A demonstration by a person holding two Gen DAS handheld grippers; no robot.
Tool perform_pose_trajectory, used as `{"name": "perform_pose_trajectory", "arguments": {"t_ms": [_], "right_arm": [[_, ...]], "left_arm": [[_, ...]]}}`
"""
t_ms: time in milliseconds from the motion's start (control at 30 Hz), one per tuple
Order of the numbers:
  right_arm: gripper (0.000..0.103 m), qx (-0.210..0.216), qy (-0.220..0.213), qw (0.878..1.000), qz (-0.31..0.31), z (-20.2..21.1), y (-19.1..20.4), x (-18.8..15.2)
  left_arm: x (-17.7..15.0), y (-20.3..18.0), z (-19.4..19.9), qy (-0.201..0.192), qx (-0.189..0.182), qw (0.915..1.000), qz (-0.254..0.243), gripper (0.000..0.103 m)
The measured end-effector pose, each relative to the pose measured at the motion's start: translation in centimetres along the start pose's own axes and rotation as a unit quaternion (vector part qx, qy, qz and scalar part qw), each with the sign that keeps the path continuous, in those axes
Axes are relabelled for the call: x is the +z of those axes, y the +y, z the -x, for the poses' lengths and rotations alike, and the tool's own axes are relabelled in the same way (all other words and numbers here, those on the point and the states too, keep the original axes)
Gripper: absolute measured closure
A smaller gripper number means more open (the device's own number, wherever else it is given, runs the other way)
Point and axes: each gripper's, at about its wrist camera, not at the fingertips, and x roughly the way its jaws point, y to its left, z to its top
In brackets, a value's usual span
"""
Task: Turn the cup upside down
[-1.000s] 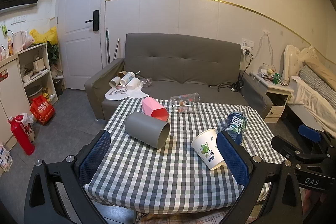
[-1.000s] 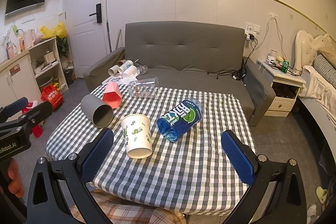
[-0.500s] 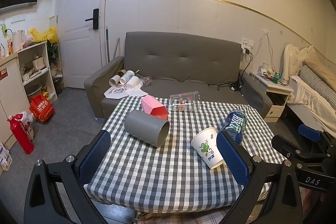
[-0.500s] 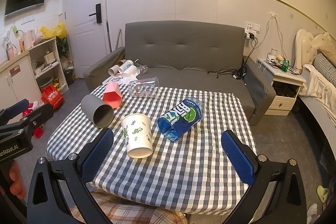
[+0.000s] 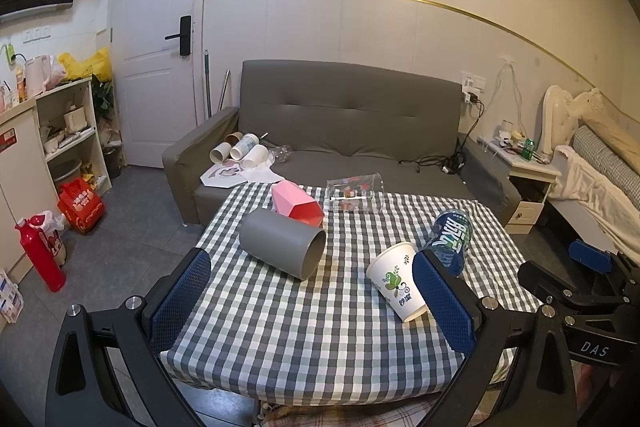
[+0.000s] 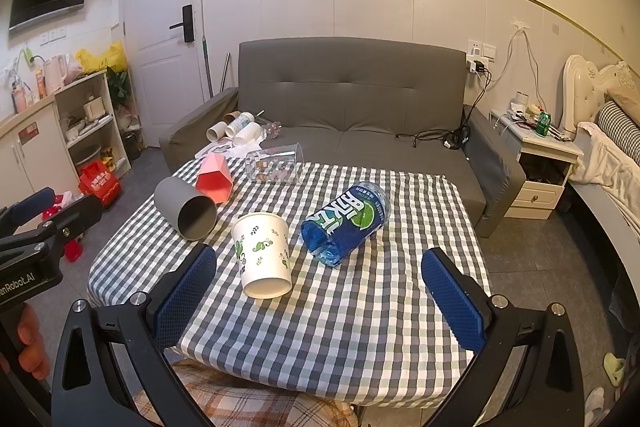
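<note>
The white paper cup (image 6: 263, 255) is seen upright near the table's (image 6: 360, 327) centre, between 2 released grippers (image 5: 316, 303) (image 6: 320, 291). The cup's open mouth is shown only in the right wrist view; in the left wrist view its right side is partly hidden behind a blue pad (image 5: 444, 303).

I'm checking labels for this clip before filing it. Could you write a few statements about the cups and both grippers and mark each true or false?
1. The white paper cup stands upright with its mouth up. True.
2. The grey cup stands upright. False: it lies on its side, its open mouth showing.
3. The left gripper is shut on the white paper cup. False: it is open and holds nothing.
4. The blue cup lies on its side on the checked tablecloth. True.
5. The right gripper is open and holds nothing. True.
6. The clear cup sits at the near edge of the table. False: it lies at the far edge, toward the sofa.
</note>
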Motion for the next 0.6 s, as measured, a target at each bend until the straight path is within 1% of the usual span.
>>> {"name": "perform_pose_trajectory", "arguments": {"t_ms": [233,400,500,600], "right_arm": [[0.0,-0.001,-0.001,1.0,0.003,-0.3,0.1,-0.2],[0.0,0.007,-0.003,1.0,0.022,-1.3,0.6,0.3],[0.0,0.036,0.006,0.998,0.047,-2.6,1.4,1.5],[0.0,0.085,0.03,0.993,0.081,-4.8,2.8,3.2]], "left_arm": [[0.0,0.5,-0.3,0.003,0.012,0.9999,0.004,0.0],[0.1,1.5,-1.4,0.014,0.028,0.9995,0.01,0.0],[0.2,2.8,-2.3,0.023,0.04,0.9987,0.022,0.0],[0.1,4.5,-3.4,0.034,0.06,0.9971,0.031,0.0]]}}
